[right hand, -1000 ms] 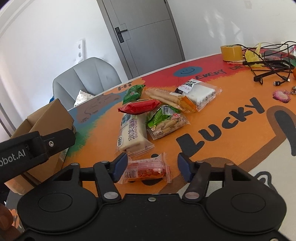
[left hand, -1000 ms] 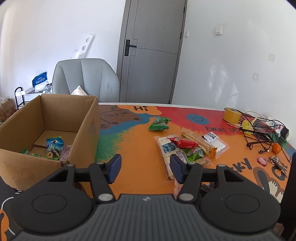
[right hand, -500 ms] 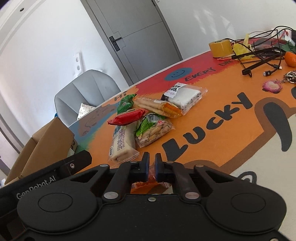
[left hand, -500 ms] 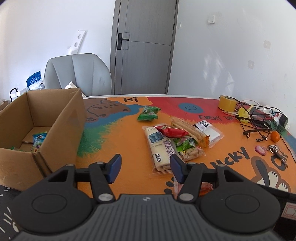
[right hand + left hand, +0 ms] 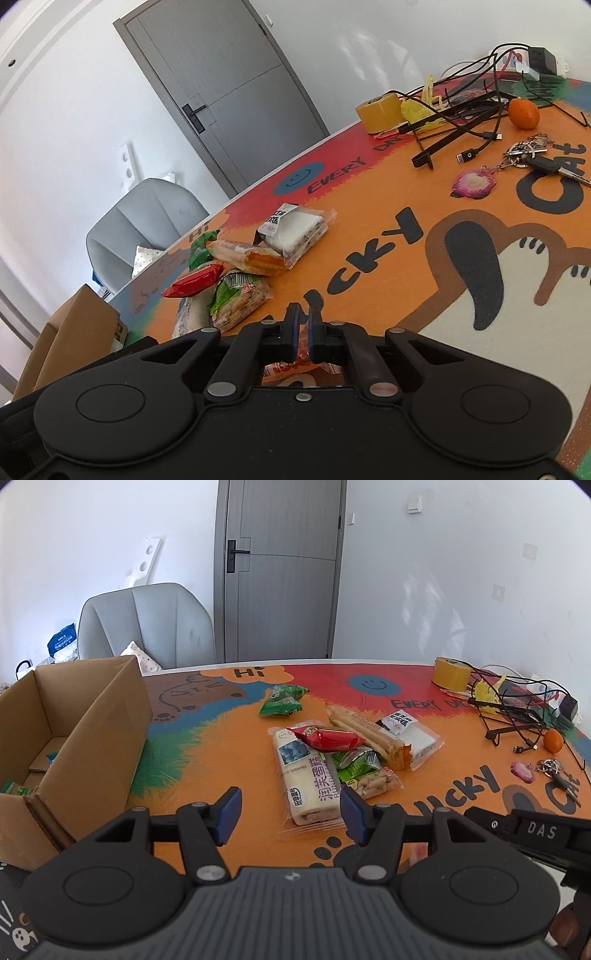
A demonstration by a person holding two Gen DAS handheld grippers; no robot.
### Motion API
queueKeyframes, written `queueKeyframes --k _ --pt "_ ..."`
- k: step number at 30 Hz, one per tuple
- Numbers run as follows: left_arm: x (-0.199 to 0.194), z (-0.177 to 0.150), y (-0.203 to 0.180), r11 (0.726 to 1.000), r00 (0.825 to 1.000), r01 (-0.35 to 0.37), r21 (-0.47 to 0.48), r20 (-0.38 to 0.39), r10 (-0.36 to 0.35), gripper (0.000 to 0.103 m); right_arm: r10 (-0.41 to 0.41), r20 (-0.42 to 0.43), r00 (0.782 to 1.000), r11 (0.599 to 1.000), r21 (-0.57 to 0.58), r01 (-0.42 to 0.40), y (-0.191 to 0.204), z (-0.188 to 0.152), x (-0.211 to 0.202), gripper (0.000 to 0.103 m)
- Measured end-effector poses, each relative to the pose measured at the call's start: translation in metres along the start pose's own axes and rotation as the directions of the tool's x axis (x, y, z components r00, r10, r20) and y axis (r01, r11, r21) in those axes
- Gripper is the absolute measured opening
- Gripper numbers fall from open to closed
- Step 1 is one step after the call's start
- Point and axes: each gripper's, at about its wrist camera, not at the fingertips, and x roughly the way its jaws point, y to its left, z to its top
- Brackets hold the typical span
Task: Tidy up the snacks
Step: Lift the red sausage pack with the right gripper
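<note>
Right claw (image 5: 302, 334) clamped on a small orange-and-clear snack packet (image 5: 301, 363), pads pressed together on its upper edge, packet hanging partly hidden behind the black fingers; print on it too hidden to read. Tilted to one side, with the surface (image 5: 369, 295) slanting across the right wrist view, and pointing downward over the near edge by the black "LUCKY" lettering.

Left claw (image 5: 290, 814) half apart, blue pads with nothing between them, hovering level and angled down over the near edge of the surface (image 5: 229, 760). Just to its right, possibly part of the right tool: a black bar marked "DAS" (image 5: 535, 829).

Beyond both claws, in the middle of the surface, a loose cluster of snacks: long white cake bar (image 5: 306, 775), red packet (image 5: 327, 737) lying across its far end, green biscuit pack (image 5: 364, 771) touching its right side, long orange-ended biscuit sleeve (image 5: 369, 731), clear pack with a black-and-white label (image 5: 410, 731). Green packet (image 5: 282, 699) alone, further toward the far edge.

Open cardboard box (image 5: 96, 731) at the left edge, a few wrappers visible inside on its floor.

Toward the far right corner: tape roll (image 5: 450, 672), tangle of black cables (image 5: 517, 709), small orange fruit (image 5: 553, 740), keys (image 5: 554, 771), pink charm (image 5: 522, 771). Behind the far edge, grey chair (image 5: 147, 624) and grey door (image 5: 280, 568).
</note>
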Motion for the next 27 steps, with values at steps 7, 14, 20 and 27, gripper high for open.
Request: queueKeyframes --k 7,14,20,27 --pt "0.0 0.0 0.006 1.0 1.0 -0.021 -0.01 -0.001 0.021 0.058 0.043 -0.046 0.998 0.998 -0.044 -0.045 0.016 -0.008 0.005 0.023" --pt "0.004 0.0 0.012 1.0 1.0 -0.016 -0.025 -0.016 0.016 0.06 -0.02 -0.045 0.999 0.992 -0.122 0.014 0.031 -0.016 0.008 0.071" --pt "0.008 0.001 0.018 0.999 0.999 -0.022 -0.046 -0.028 0.021 0.061 -0.038 -0.051 0.998 0.978 -0.208 0.027 0.04 -0.023 0.009 0.076" --pt "0.012 0.002 0.016 0.999 0.999 -0.021 -0.045 -0.043 0.019 0.061 -0.077 -0.027 0.997 0.955 -0.29 0.066 0.042 -0.026 0.009 0.049"
